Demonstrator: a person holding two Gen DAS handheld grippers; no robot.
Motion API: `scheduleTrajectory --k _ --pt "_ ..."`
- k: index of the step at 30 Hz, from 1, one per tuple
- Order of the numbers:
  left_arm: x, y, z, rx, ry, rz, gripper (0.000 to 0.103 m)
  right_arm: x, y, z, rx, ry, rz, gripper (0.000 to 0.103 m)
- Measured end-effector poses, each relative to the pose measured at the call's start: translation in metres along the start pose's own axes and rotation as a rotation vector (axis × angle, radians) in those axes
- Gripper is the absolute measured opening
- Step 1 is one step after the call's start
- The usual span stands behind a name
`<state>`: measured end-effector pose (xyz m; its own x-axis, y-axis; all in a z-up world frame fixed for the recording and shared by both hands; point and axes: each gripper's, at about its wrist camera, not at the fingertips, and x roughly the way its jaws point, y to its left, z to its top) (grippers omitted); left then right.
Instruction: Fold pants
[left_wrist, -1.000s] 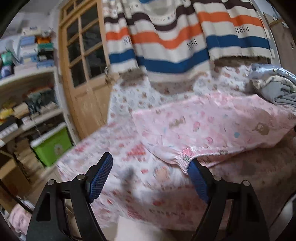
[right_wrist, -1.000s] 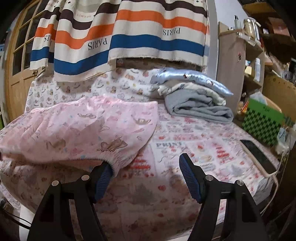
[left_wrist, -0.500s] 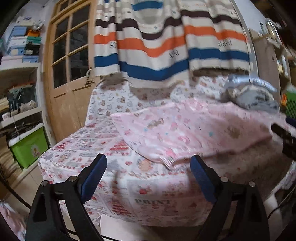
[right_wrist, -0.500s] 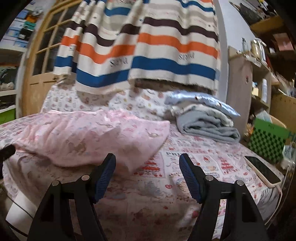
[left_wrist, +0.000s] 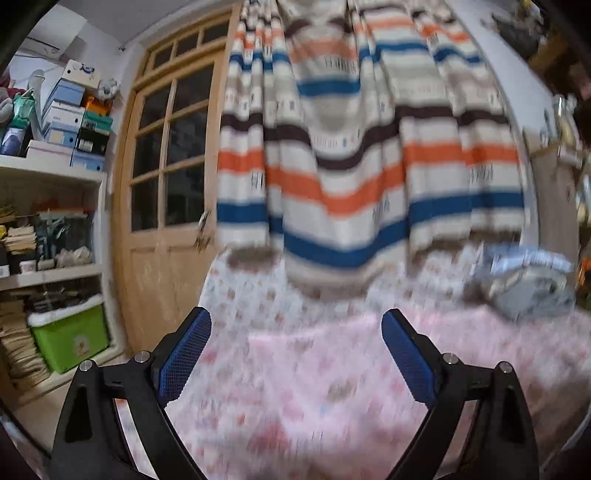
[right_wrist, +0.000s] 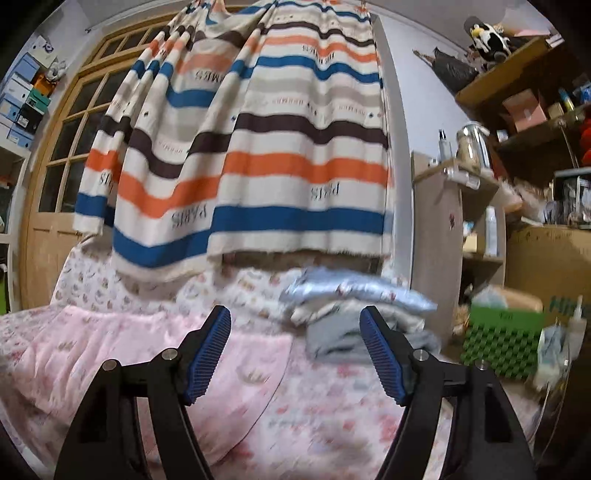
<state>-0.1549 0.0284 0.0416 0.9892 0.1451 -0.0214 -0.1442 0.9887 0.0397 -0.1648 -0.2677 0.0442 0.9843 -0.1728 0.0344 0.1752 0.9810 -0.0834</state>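
Observation:
The pink printed pants (left_wrist: 332, 373) lie spread flat on the bed, below and ahead of both grippers. My left gripper (left_wrist: 295, 321) is held level above their near part, blue pads wide apart, nothing between them. In the right wrist view the pants (right_wrist: 110, 350) fill the lower left, one edge running under the left finger. My right gripper (right_wrist: 295, 317) hovers over that edge; its jaws are opening and grip nothing. Both views are motion-blurred.
A patterned bed sheet (right_wrist: 332, 417) covers the bed. Folded clothes (right_wrist: 354, 310) are stacked at the back right. A striped curtain (left_wrist: 351, 166) hangs behind the bed. A wooden door (left_wrist: 166, 192), shelves and a green bin (left_wrist: 70, 338) stand left; a green checkered box (right_wrist: 498, 350) sits right.
Both grippers have let go of the pants' edge, risen and tilted up to level. The left jaws have spread wider. The pants now lie loose on the bed.

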Motion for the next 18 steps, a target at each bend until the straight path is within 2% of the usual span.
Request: scheduleTrajectory --k 2,5,8,10,13,16,18 --pt "0.000 0.000 0.021 0.000 -0.063 -0.004 0.093 0.005 -0.013 0.014 0.013 -0.017 0.005 0.074" --pt "0.010 -0.006 0.042 -0.006 -0.129 -0.010 0.101 0.013 -0.030 0.039 0.045 -0.053 -0.012 0.077" --pt "0.030 -0.017 0.059 -0.011 -0.128 -0.026 0.102 0.019 -0.043 0.063 0.075 -0.129 -0.121 0.083" --pt "0.046 -0.026 0.072 -0.027 -0.151 -0.072 0.102 0.025 -0.049 0.076 0.096 -0.183 -0.146 0.086" --pt "0.085 -0.046 0.107 -0.054 -0.158 -0.182 0.102 0.044 -0.054 0.103 0.109 -0.217 -0.104 0.102" --pt "0.122 -0.067 0.140 -0.071 -0.185 -0.217 0.102 0.078 -0.044 0.131 0.082 -0.213 -0.012 0.103" --pt "0.148 -0.079 0.152 -0.076 -0.167 -0.233 0.102 0.106 -0.033 0.144 0.074 -0.180 0.037 0.103"
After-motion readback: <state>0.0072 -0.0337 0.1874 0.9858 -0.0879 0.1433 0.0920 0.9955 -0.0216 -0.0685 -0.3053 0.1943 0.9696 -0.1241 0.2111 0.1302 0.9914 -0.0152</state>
